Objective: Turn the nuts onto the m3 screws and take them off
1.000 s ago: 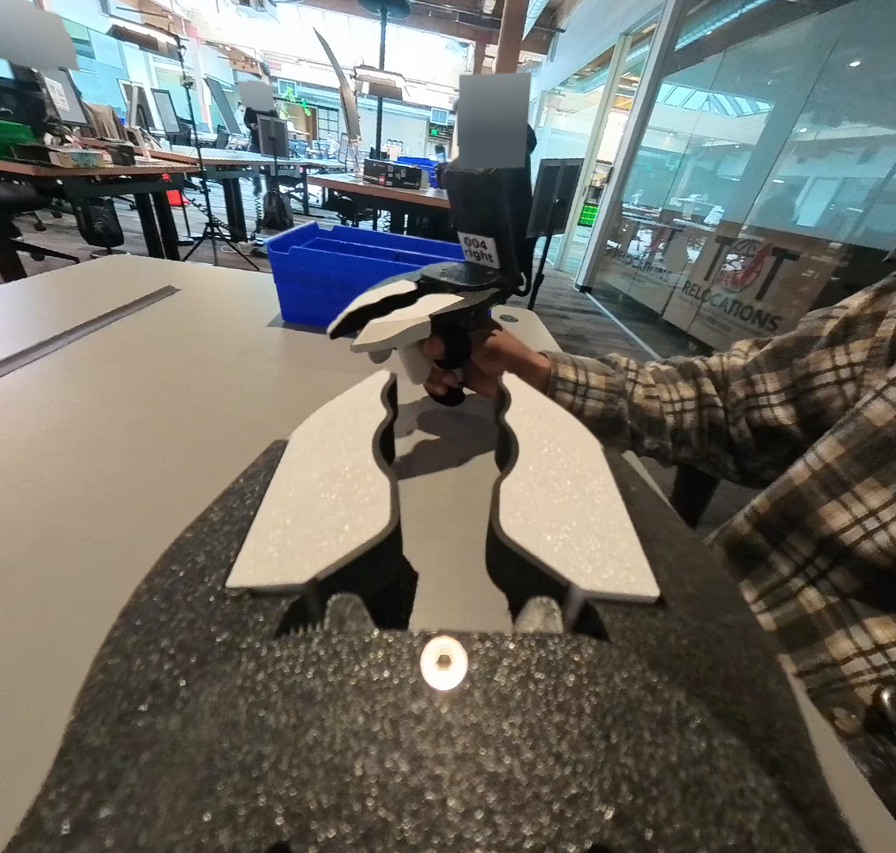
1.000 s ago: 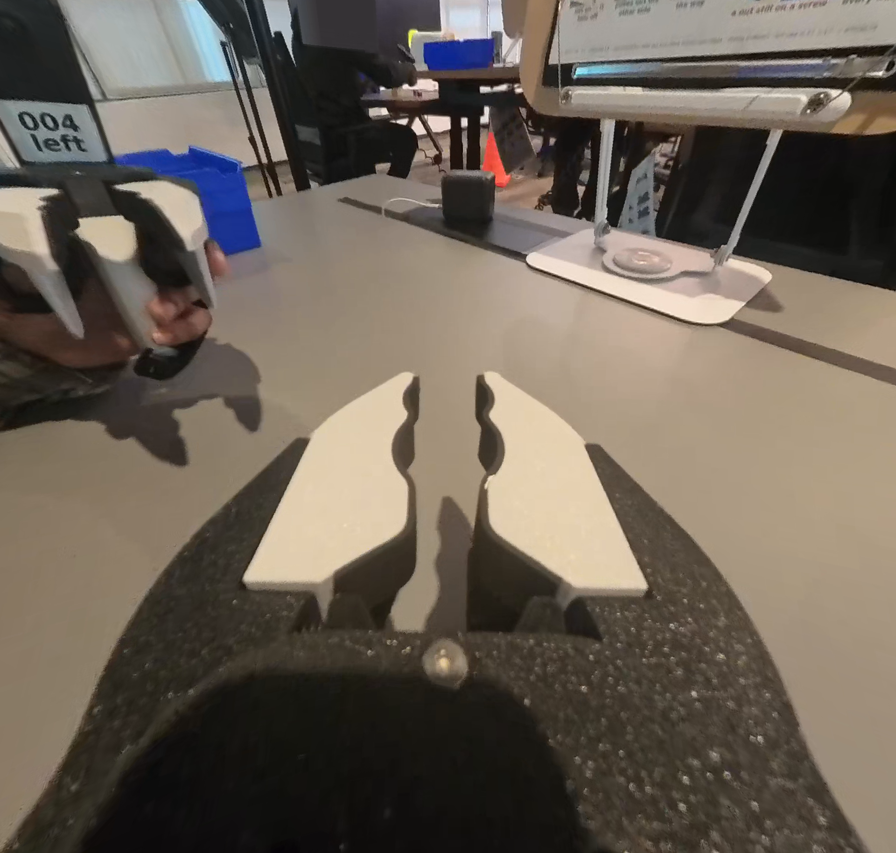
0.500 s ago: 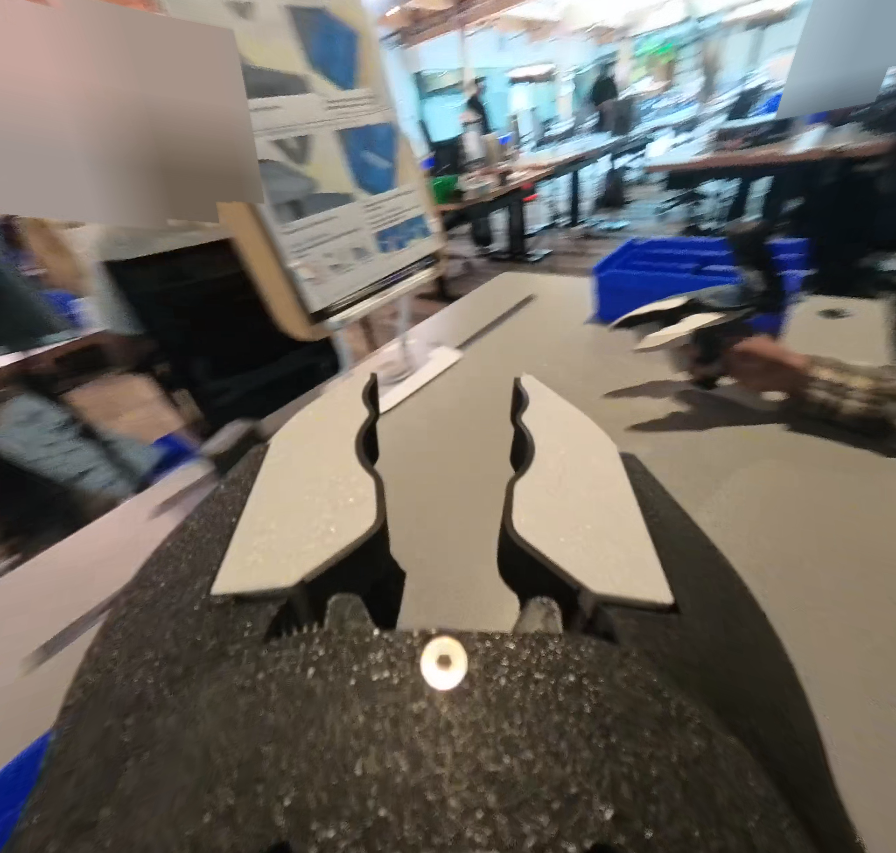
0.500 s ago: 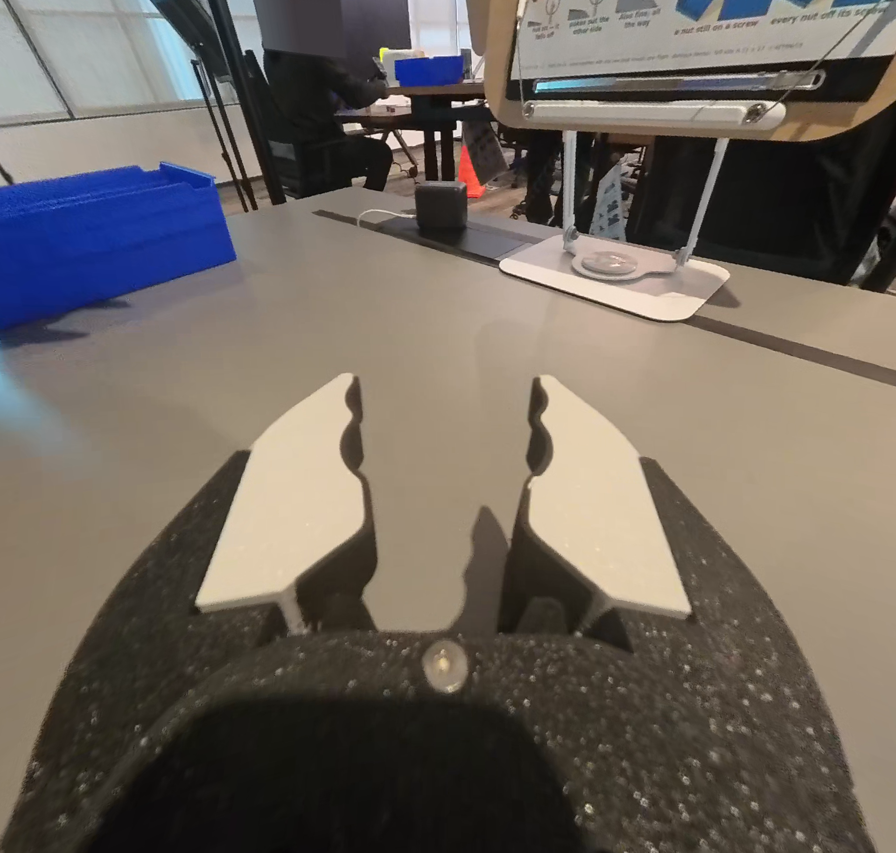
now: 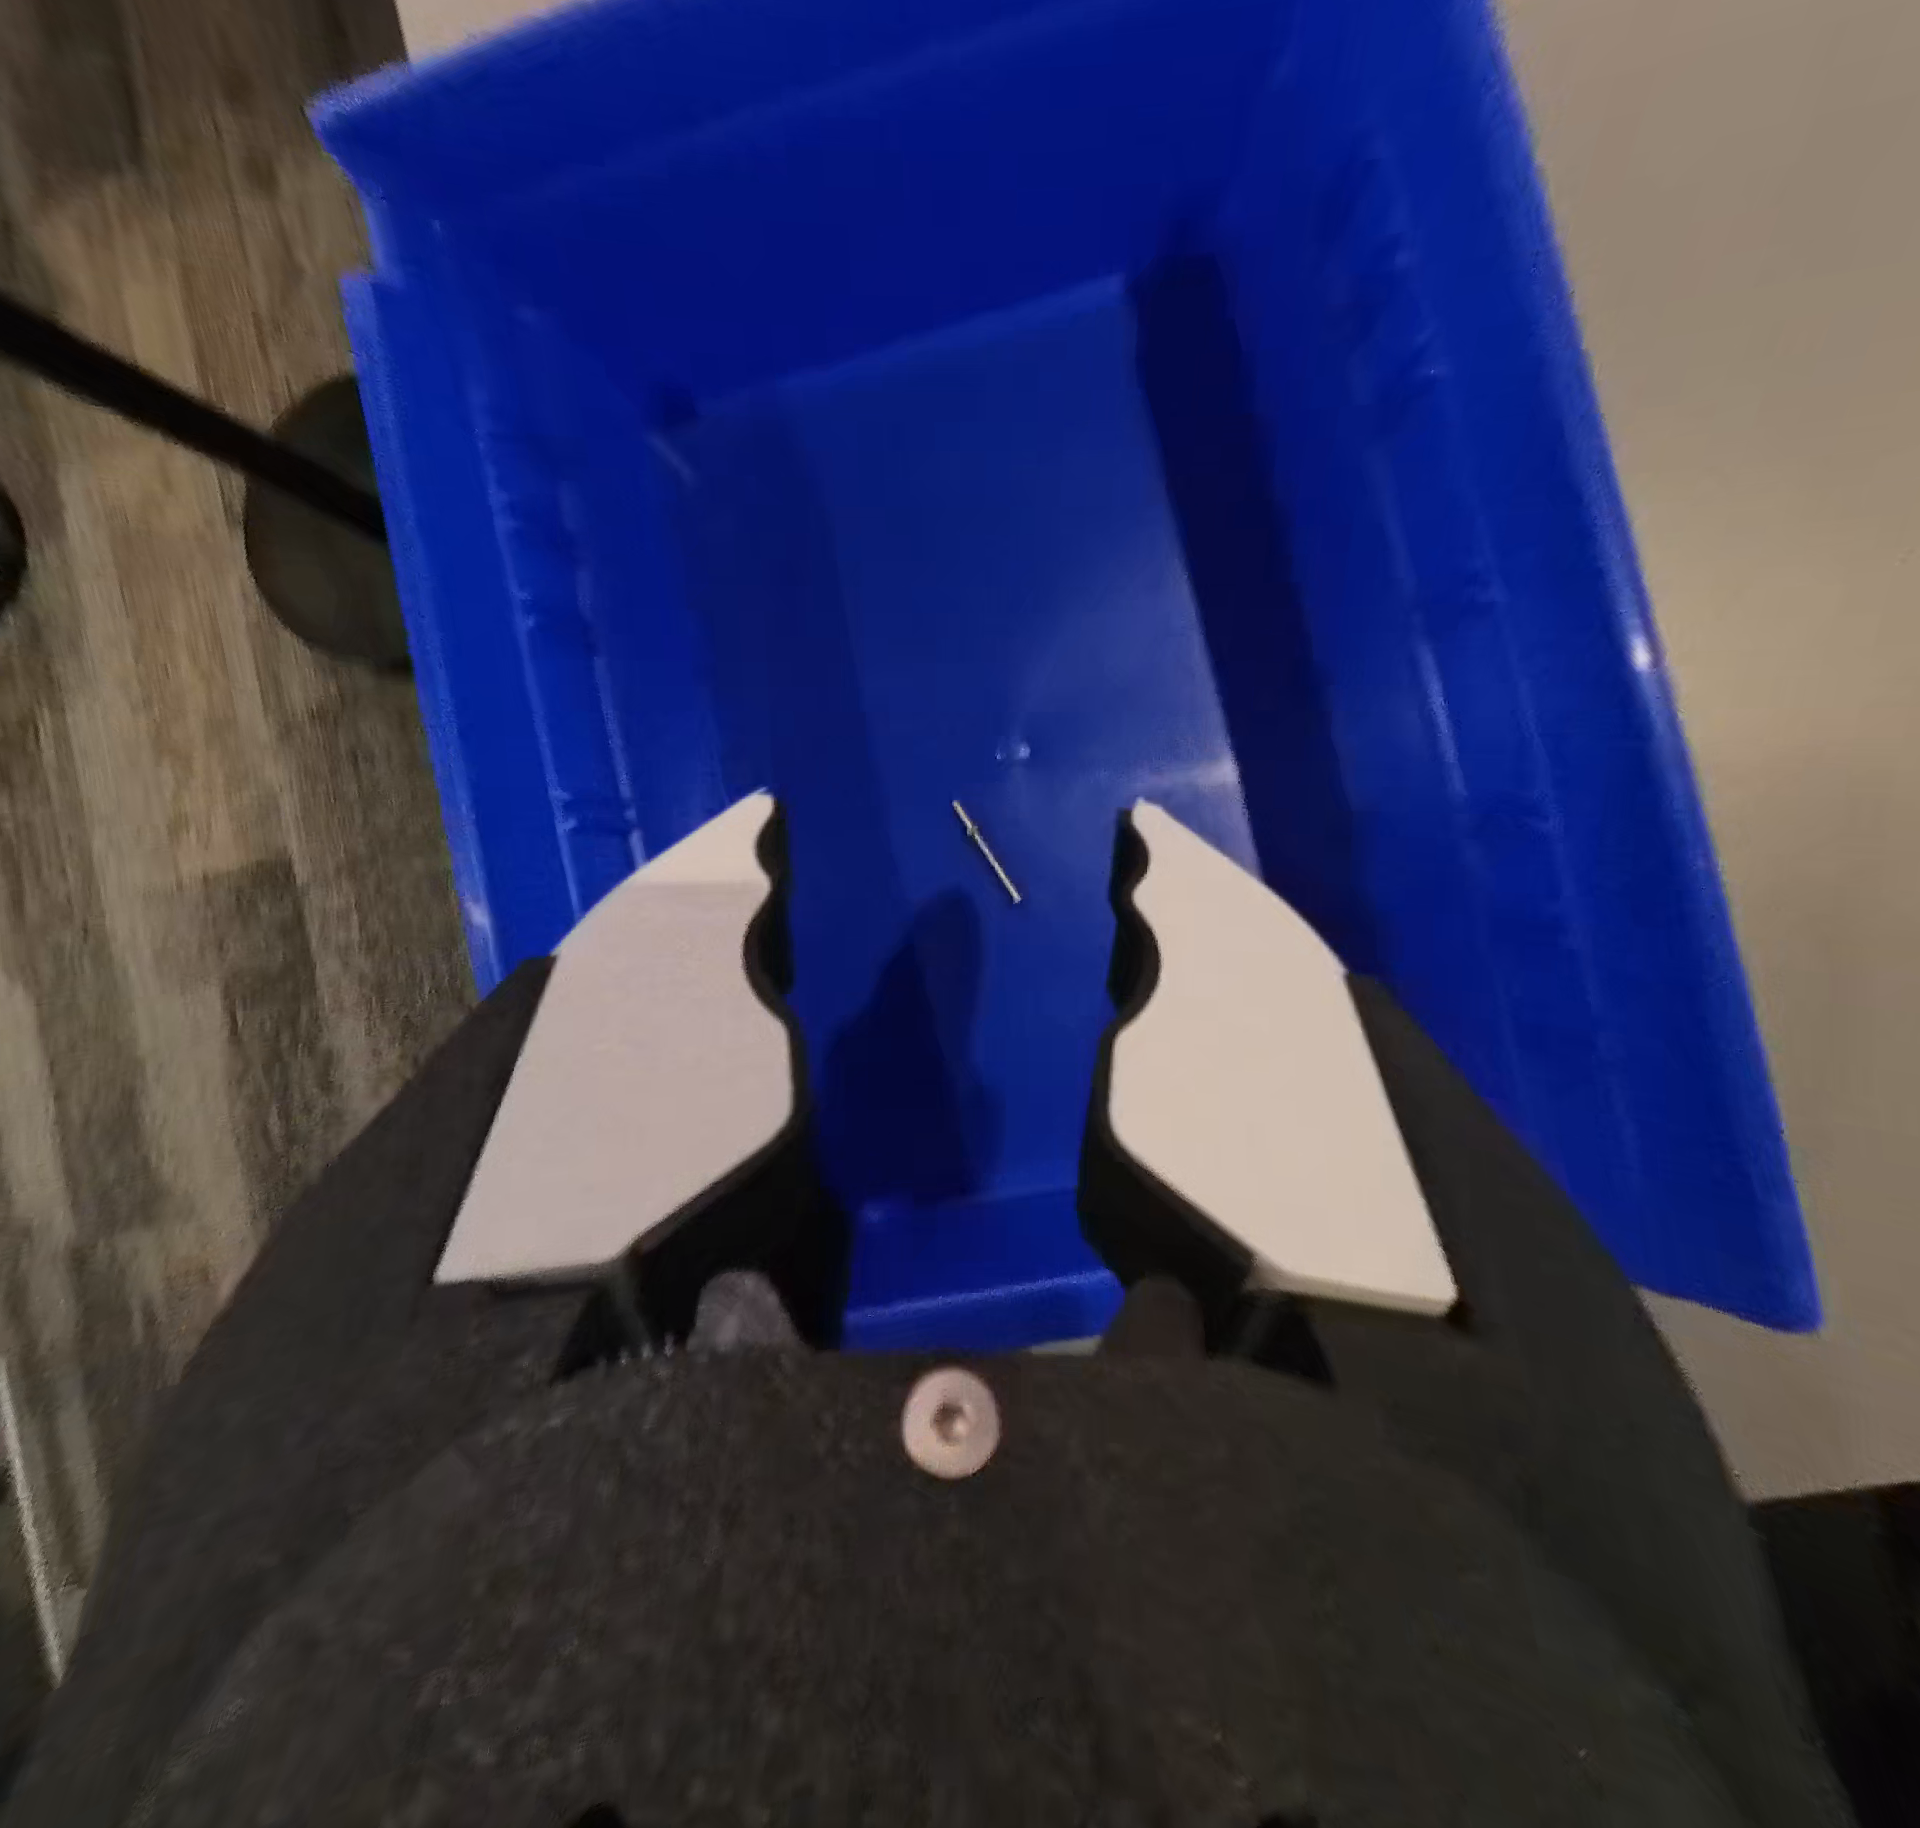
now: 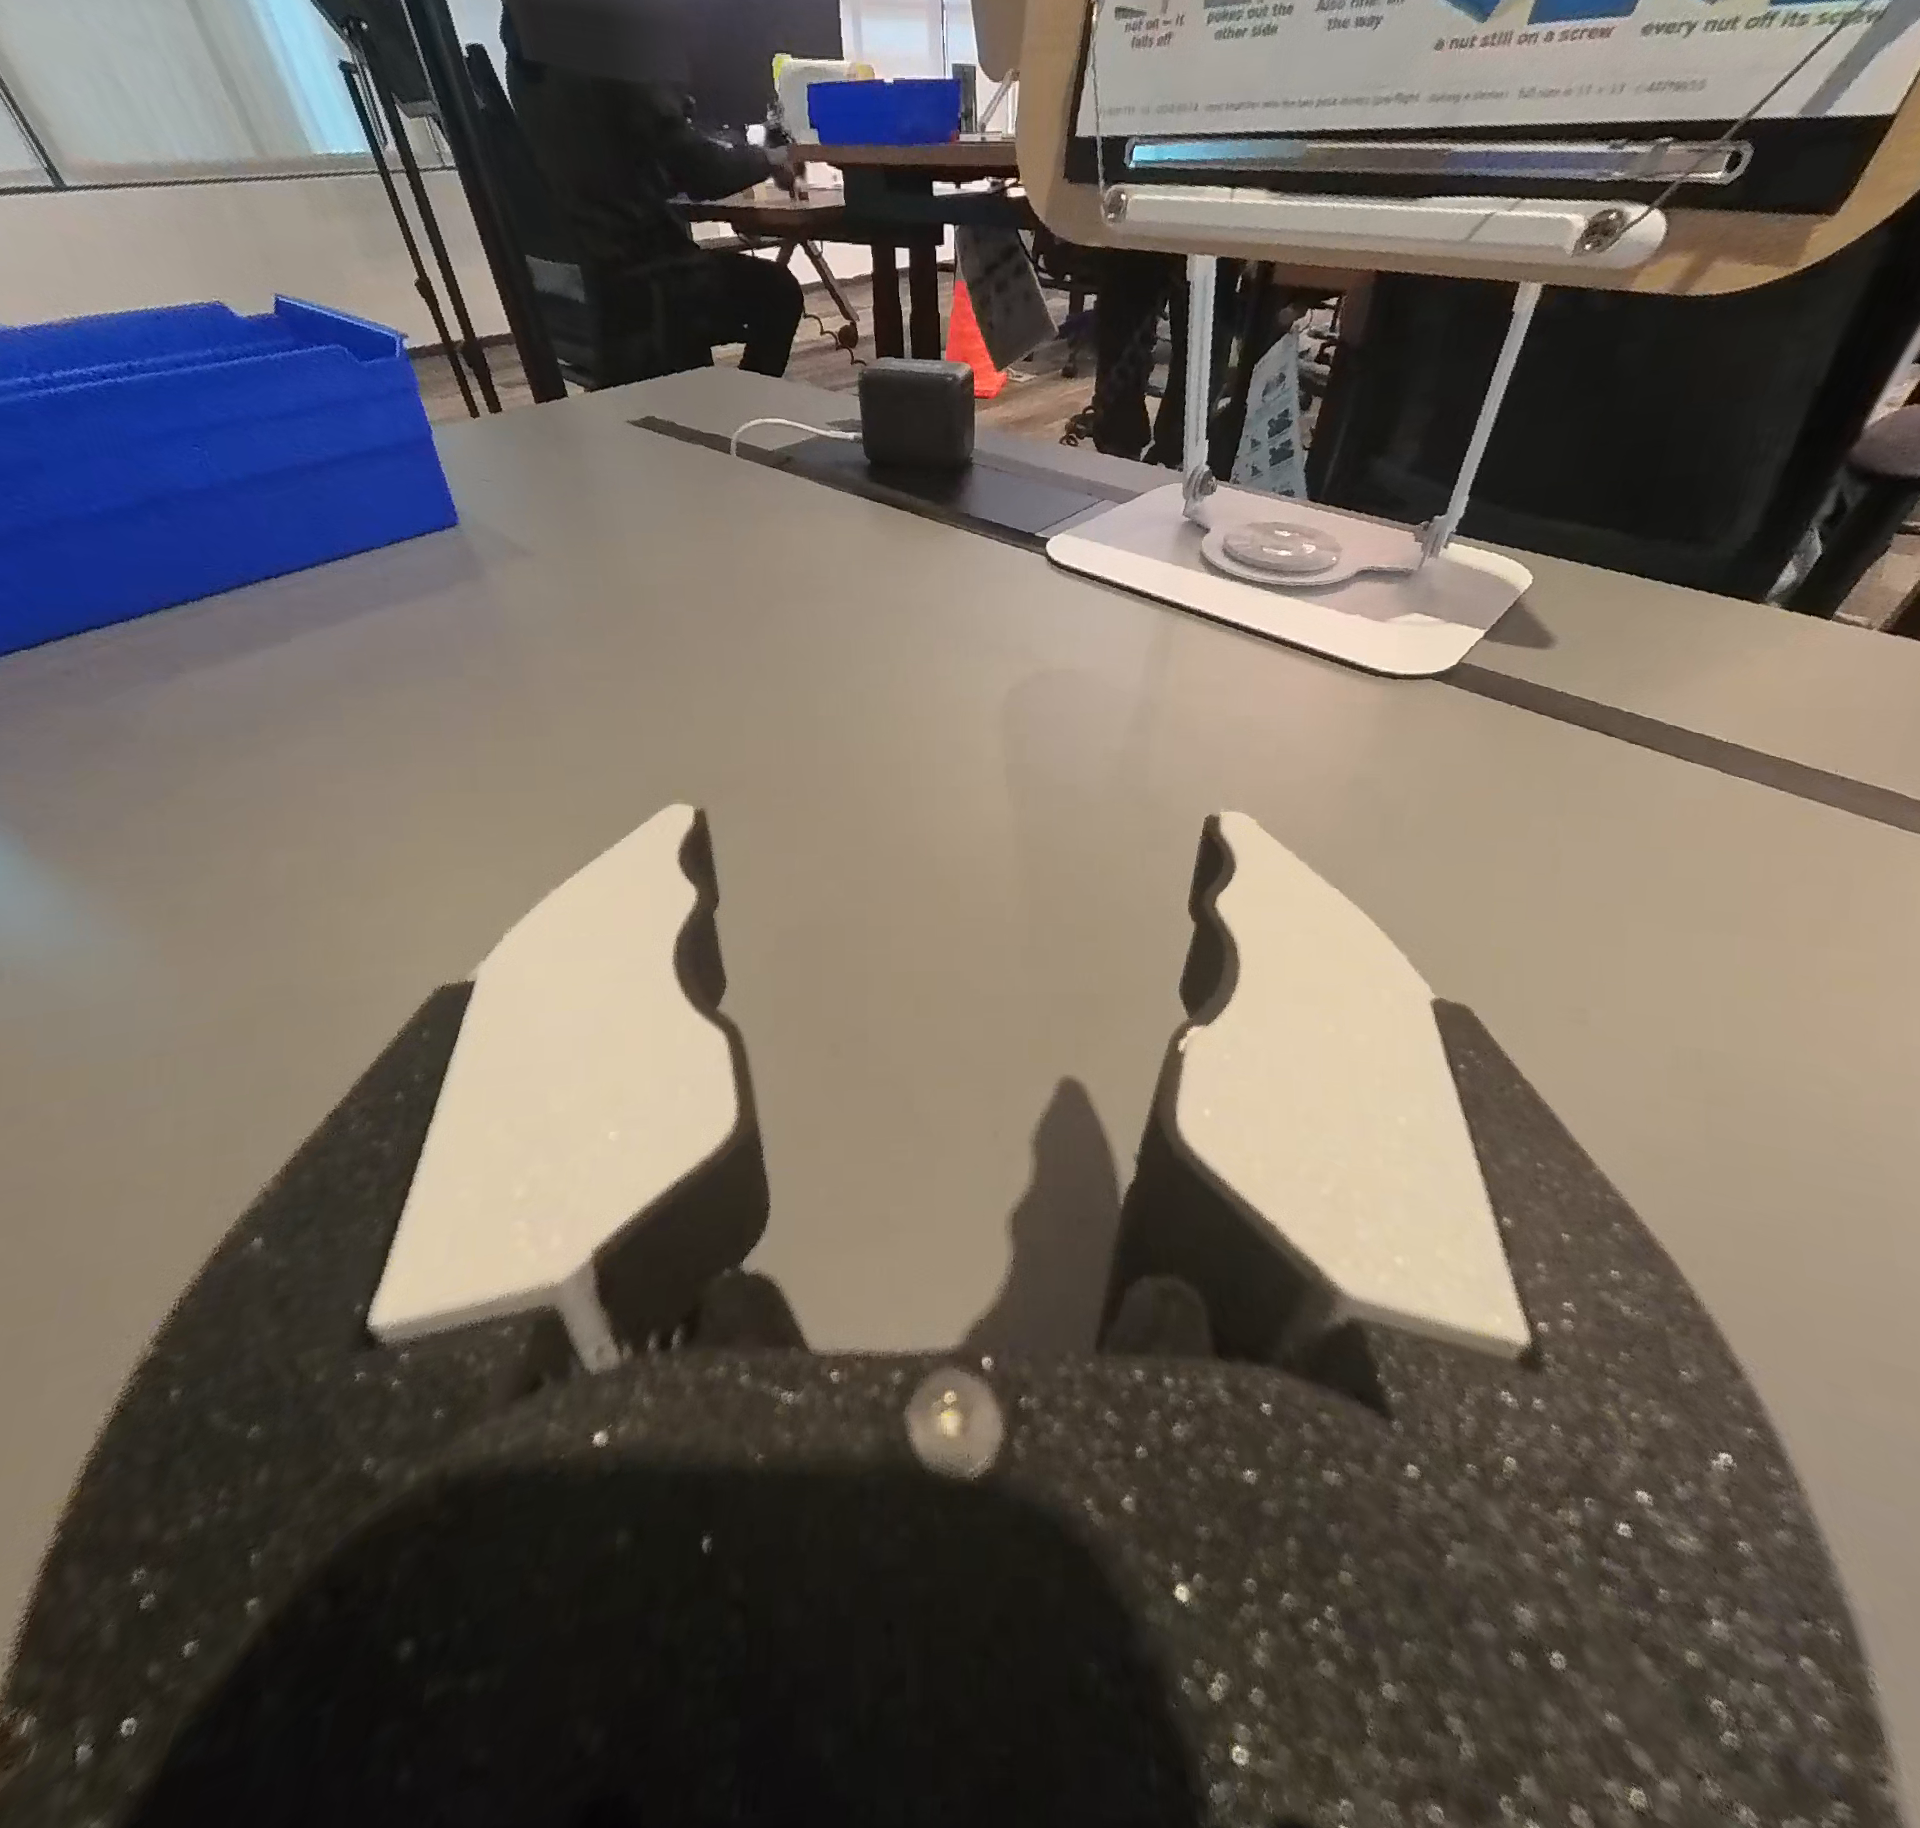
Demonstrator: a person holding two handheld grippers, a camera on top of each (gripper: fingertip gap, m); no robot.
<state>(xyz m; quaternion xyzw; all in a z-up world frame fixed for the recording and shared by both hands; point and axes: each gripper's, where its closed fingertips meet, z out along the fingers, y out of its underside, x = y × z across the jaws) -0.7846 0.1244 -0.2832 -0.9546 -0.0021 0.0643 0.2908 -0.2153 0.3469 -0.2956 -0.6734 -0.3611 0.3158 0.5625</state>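
In the left wrist view I look straight down into a blue plastic bin. One thin metal screw lies on the bin floor, with what looks like a small nut near one end. My left gripper is open and empty, hanging over the bin with the screw just beyond the gap between its fingertips. My right gripper is open wide and empty, low over the grey table. The blue bin also shows in the right wrist view at the far left.
A white stand base holds a large instruction board at the table's back right. A small black cube with a white cable sits on a dark strip. The bin stands at the table edge above the wooden floor. There is about 60 cm between the tips of the two grippers.
My left gripper swung away from the right gripper and now points down into the blue bin. My right gripper opened wider and stayed over the table.
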